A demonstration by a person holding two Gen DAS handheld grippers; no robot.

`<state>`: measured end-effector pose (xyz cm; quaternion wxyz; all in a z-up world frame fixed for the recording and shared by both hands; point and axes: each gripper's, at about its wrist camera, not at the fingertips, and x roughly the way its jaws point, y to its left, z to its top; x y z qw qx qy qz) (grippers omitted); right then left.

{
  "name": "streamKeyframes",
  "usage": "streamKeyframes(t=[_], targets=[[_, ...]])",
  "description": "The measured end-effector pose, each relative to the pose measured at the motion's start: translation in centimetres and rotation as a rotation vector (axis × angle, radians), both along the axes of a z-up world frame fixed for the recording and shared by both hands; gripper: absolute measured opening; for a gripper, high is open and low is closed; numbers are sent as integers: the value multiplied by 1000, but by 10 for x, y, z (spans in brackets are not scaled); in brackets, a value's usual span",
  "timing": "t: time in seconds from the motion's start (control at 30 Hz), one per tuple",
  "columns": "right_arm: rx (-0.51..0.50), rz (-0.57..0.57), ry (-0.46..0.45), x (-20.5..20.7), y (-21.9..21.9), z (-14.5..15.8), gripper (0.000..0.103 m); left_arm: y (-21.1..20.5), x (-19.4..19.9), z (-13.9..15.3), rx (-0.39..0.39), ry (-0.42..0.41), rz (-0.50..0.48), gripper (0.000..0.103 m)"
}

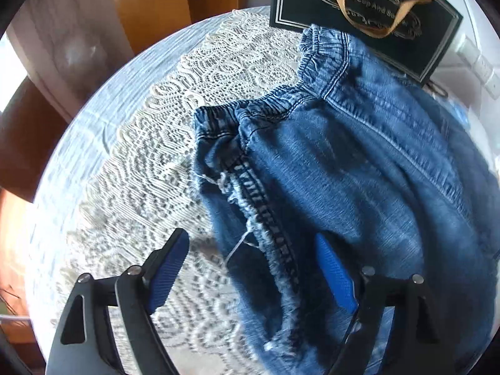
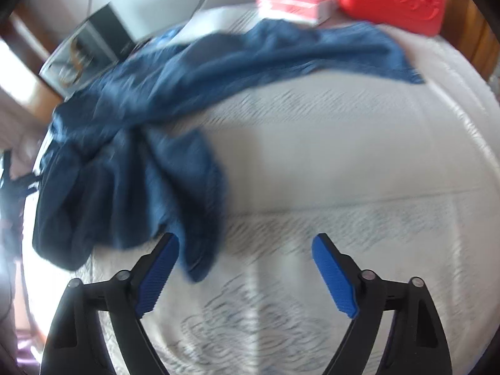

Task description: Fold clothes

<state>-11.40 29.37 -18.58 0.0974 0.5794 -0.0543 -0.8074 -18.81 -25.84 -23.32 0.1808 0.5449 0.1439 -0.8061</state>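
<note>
Blue denim jeans (image 1: 359,162), elastic-waisted with frayed hems, lie crumpled on the lace-covered round table (image 1: 150,143), waistband toward the far edge beside a black printed gift bag (image 1: 365,15). Left wrist view: left gripper (image 1: 253,268) spread wide, holding nothing, a hem beneath it. Right wrist view, blurred: right gripper (image 2: 245,272) likewise spread, empty, 1 leg reaching the far edge. Judgement: soft, moderately heavy cloth; grasp at waistband and hems.
</note>
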Motion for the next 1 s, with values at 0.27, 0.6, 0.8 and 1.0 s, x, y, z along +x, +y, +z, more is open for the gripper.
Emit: streamKeyframes(t=[0.27,0.6,0.8,1.0], targets=[[248,152,75,-10,-74,-17,5,17,15,38,-38,63,-5,11],[294,-244,289,40,111,138,6,10,123,92,23,140,54,9],[228,-287,158,59,190,150,6,49,137,79,27,81,17,9],[226,-325,49,23,224,98,59,62,117,47,-18,-7,16,9]])
